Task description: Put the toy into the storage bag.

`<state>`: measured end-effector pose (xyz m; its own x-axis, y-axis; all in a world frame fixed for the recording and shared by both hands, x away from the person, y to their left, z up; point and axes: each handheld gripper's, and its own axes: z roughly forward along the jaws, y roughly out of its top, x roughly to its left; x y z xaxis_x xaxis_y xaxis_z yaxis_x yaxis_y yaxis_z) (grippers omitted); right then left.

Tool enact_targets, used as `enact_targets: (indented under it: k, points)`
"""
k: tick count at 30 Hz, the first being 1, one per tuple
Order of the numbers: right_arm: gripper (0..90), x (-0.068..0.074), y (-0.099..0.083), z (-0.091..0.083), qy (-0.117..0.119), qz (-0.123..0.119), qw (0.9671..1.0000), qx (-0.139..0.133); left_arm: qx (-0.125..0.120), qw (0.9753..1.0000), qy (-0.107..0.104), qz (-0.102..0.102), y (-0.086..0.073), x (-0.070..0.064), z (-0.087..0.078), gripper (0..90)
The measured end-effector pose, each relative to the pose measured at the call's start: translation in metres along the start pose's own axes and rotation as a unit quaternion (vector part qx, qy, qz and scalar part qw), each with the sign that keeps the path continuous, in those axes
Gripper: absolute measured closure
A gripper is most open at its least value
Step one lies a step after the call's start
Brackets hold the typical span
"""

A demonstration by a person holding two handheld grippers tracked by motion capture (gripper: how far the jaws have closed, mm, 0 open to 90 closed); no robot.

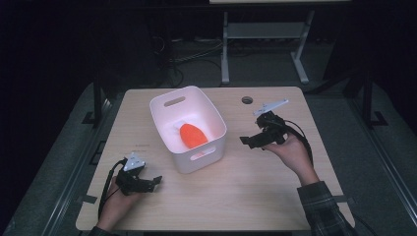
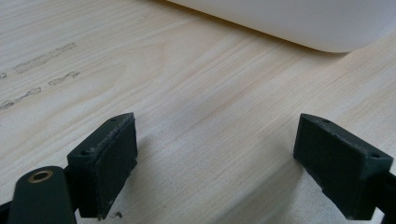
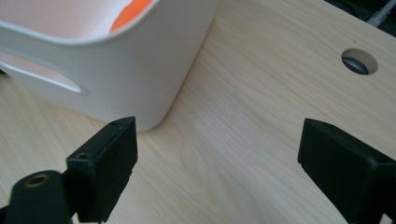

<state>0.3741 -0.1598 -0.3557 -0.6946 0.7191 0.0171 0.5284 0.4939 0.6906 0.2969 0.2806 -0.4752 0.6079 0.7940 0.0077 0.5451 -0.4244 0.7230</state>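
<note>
Nearest the viewer in the high view, a person's left hand holds the left gripper (image 1: pixel 156 180) low over the front left of a pale wooden desk (image 1: pixel 255 191). Its fingers (image 2: pixel 109 161) are spread wide with nothing between them. Farther back on the right, the right gripper (image 1: pixel 244 141) is held above the desk, aimed toward the bin; its fingers (image 3: pixel 105 163) are also wide apart and empty. Between and beyond the two grippers stands a white plastic bin (image 1: pixel 196 160) with handle slots. Inside it lies an orange oval object (image 1: pixel 192 134), its long axis running from front right to back left, narrower end toward the back left.
</note>
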Motion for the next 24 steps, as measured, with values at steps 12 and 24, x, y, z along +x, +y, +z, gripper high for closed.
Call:
enact_targets:
  k: [12, 24]
  points:
    - [9.5, -0.002, -0.046, 0.000, -0.016, 0.008, 0.9998, -0.011, 0.001, 1.0000, 0.000, 0.001, 0.000, 0.000, 0.000, 12.9]
    - [8.2, 0.001, -0.086, -0.008, -0.031, 0.007, 0.9987, -0.039, 0.000, 1.0000, 0.000, 0.000, 0.000, 0.000, 0.000, 12.9]
